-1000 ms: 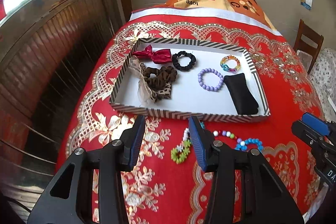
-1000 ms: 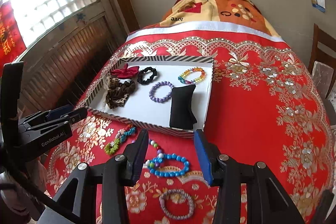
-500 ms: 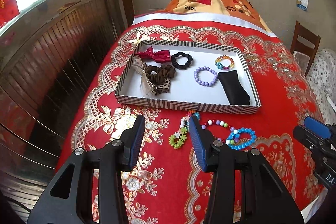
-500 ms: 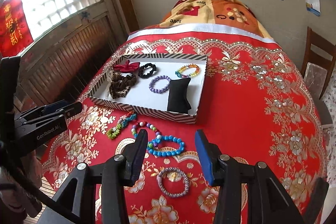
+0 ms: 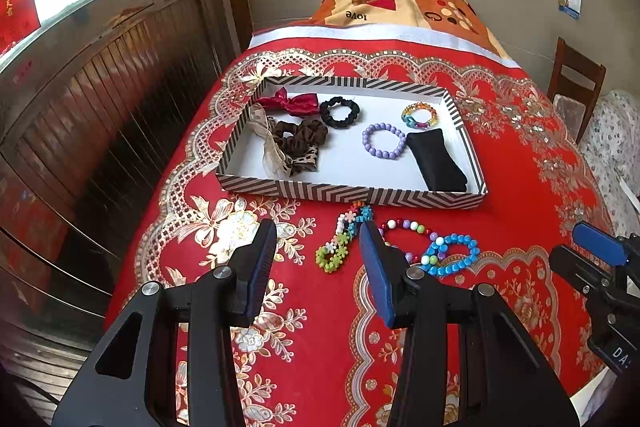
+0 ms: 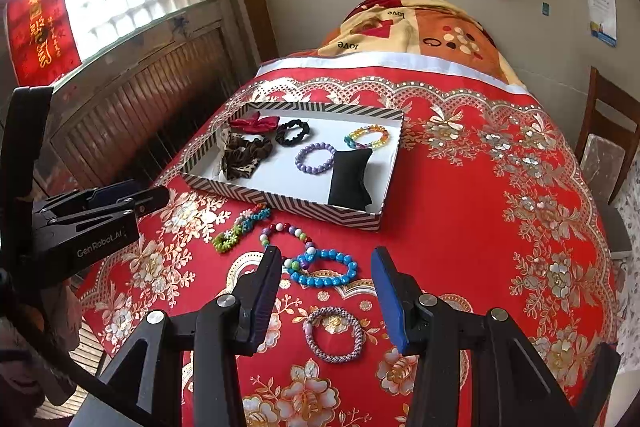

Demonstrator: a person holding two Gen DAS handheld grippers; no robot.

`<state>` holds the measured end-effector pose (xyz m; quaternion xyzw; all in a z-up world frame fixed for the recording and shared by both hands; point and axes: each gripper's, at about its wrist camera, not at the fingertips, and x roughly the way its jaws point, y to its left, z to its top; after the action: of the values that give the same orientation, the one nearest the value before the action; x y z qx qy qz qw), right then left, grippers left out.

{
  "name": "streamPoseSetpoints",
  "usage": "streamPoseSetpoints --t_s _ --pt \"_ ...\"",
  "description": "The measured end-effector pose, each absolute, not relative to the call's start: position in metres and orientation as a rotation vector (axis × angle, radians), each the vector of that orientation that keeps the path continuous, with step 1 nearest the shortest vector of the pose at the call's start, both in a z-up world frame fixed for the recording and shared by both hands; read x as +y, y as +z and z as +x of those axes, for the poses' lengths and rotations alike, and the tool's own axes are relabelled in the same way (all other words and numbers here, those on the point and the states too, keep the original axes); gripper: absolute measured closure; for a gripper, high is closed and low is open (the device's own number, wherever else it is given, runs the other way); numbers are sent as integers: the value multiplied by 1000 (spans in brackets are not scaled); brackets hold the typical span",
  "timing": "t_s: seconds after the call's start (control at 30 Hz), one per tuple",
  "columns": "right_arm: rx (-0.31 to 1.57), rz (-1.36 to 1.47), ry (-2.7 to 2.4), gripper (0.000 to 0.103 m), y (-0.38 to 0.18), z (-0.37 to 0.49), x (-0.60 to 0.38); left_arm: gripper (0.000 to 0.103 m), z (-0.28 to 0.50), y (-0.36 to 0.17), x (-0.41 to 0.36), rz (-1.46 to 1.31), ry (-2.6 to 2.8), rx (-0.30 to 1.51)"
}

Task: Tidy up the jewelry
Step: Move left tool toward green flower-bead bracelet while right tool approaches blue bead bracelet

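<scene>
**Both grippers empty, four bracelets waiting outside the tray**

The step in hand looks like choosing the next piece to pick up. The left gripper (image 5: 318, 259) hangs above the red cloth (image 6: 460, 227) with its jaws spread wide and nothing between them; the right gripper (image 6: 326, 291) is likewise spread and empty.

Four pieces lie loose on the cloth, all at the 6 o'clock side of the striped tray (image 5: 352, 193). The flower-bead bracelet (image 5: 340, 239) lies closest to the tray wall. At its 3 o'clock is the mixed-bead bracelet (image 6: 286, 233), touching or overlapping the blue bead bracelet (image 6: 324, 269). The woven lilac bracelet (image 6: 334, 335) lies apart, nearest the right gripper.

The next move probably calls for lowering one gripper over a single bracelet and pinching one side of the ring — the blue one sits between the right jaws' line of sight, but its neighbour may drag along.

Inside the tray: a red bow (image 5: 294, 103) at 11 o'clock, a black scrunchie (image 5: 340, 113) beside it, brown scrunchies (image 5: 298, 143) at 9 o'clock, a purple bead bracelet (image 5: 384, 141) near centre, a rainbow bracelet (image 5: 420, 115) at 1 o'clock, and a black cushion (image 5: 438, 161) at 4 o'clock.
</scene>
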<state>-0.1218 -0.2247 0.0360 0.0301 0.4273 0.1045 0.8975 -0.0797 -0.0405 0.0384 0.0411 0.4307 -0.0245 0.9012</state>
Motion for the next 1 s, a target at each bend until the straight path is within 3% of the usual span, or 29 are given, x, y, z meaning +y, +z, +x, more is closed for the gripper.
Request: streamPoseSetpoints --t_s 0.53,1.0 --pt "928 68 230 59 20 -117 -226 60 -70 23 -24 32 -56 949" --pt "1016 102 208 59 -26 -100 -242 60 -41 -30 2 -133 -102 1152"
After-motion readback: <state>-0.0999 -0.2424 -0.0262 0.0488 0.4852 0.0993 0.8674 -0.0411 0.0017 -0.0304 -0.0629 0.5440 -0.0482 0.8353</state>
